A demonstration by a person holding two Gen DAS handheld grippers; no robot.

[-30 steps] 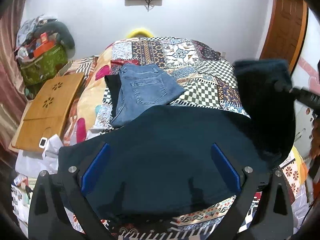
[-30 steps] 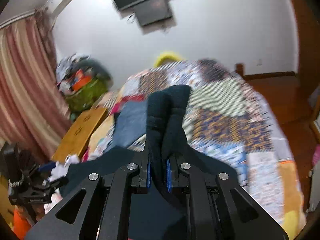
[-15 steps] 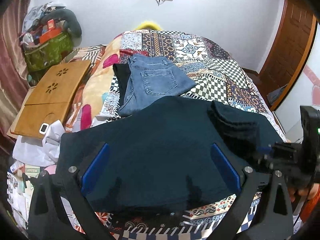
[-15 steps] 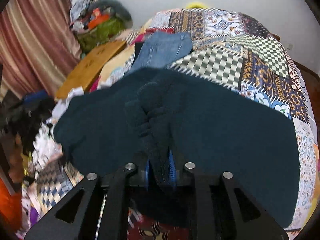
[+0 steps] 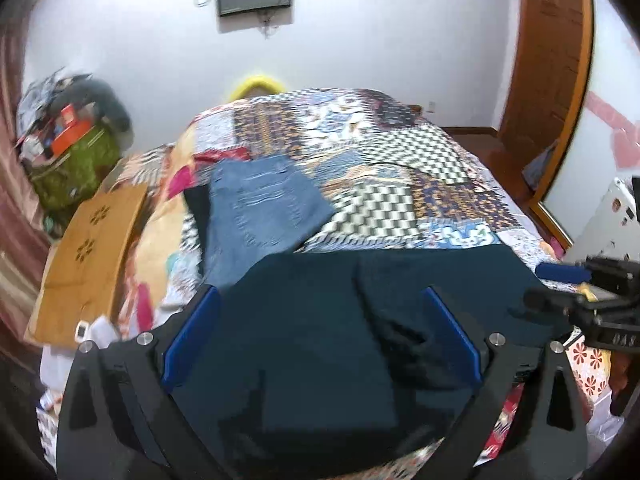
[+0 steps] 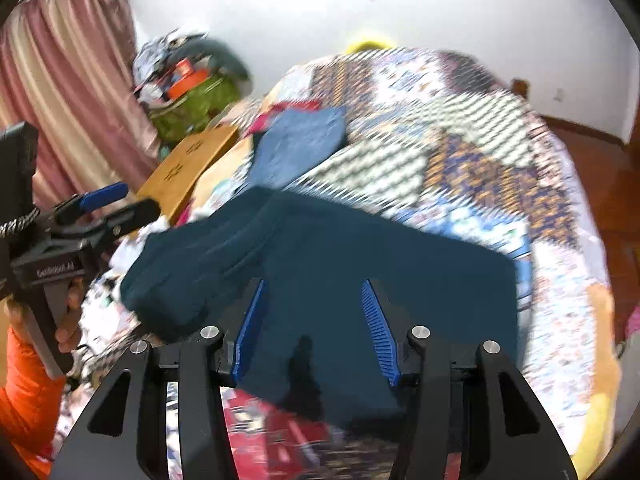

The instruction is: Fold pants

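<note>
Broadly, bed point(image 5: 420, 184): patchwork quilt, carries everything.
Dark pants point(image 5: 320, 340): folded flat at the bed's near edge.
Blue jeans point(image 5: 260, 212): folded, just beyond them.
Wooden board point(image 5: 88, 256): off the bed's left side.
Left tongs point(image 5: 320, 336): spread wide, empty.
Right tongs point(image 6: 312, 332): just been opening, pants beneath, ungripped.

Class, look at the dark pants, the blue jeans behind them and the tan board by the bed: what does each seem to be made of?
Dark pants: soft, matte teal-black cloth, probably knit; it lies limp and creased.
Blue jeans: faded denim, with a stitched pocket.
Tan board: likely wood or bamboo; flat and stiff, smooth, with flower-shaped cut-outs.
</note>
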